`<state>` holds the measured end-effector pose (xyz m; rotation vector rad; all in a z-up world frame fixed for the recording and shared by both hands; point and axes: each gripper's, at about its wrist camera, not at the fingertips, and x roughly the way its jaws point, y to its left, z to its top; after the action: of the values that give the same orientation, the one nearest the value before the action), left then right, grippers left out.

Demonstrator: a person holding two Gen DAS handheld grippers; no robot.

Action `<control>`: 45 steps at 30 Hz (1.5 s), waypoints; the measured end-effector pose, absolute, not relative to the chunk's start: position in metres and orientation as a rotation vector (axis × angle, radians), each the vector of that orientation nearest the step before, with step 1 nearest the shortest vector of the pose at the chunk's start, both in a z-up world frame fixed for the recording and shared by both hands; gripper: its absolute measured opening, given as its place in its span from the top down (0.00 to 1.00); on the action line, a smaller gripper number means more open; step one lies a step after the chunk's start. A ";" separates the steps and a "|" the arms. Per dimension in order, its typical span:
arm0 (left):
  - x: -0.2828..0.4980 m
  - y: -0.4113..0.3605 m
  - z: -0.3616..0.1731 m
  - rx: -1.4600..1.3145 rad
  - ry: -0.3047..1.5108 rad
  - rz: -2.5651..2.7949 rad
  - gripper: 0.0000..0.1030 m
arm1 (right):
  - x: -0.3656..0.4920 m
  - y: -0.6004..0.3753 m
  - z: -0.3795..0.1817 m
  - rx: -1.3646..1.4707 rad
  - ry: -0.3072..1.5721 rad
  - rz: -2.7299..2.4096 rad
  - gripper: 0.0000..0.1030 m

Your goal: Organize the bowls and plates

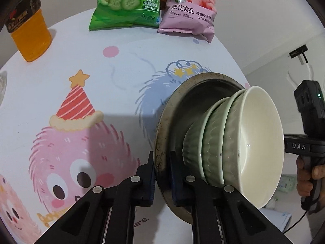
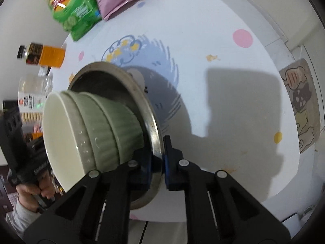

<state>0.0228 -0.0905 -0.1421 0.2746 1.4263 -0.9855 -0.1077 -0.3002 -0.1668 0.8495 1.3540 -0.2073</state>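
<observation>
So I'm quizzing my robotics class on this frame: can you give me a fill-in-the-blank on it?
1. Both grippers clamp the rim of the metal ____.
2. The plate carries ____ nested green bowls.
3. The left gripper and right gripper are both ____.

Missing: plate; three; shut

Both pictures are bright and evenly lit, with a strong fisheye bend and dark corners around the round field. In the left wrist view the focus is sharp; a soft grey shadow lies on the tablecloth (image 1: 85,61) beside the metal plate (image 1: 162,126). In the right wrist view large, hard-edged shadows fall on the cloth toward its right edge. The green snack bag (image 2: 71,10) at the far edge is blurred. A small glare sits inside the top bowl (image 1: 262,142).
</observation>
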 end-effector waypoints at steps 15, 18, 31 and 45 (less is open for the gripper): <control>0.054 -0.020 -0.113 0.185 1.370 -0.826 0.90 | -0.057 -0.258 -0.139 0.752 1.349 -0.082 0.89; 0.068 0.012 -0.104 0.144 1.354 -0.756 0.90 | -0.033 -0.237 -0.133 0.718 1.355 -0.024 0.89; 0.103 0.123 -0.119 0.007 1.352 -0.456 0.90 | 0.065 -0.125 -0.147 0.548 1.462 0.167 0.89; 0.100 0.143 -0.158 -0.053 1.391 -0.426 0.89 | 0.076 -0.099 -0.169 0.467 1.476 0.138 0.88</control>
<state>0.1000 0.1435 -0.1581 -0.0526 1.3907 -0.4259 0.0764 -0.0990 -0.1688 0.4668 1.4759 0.1377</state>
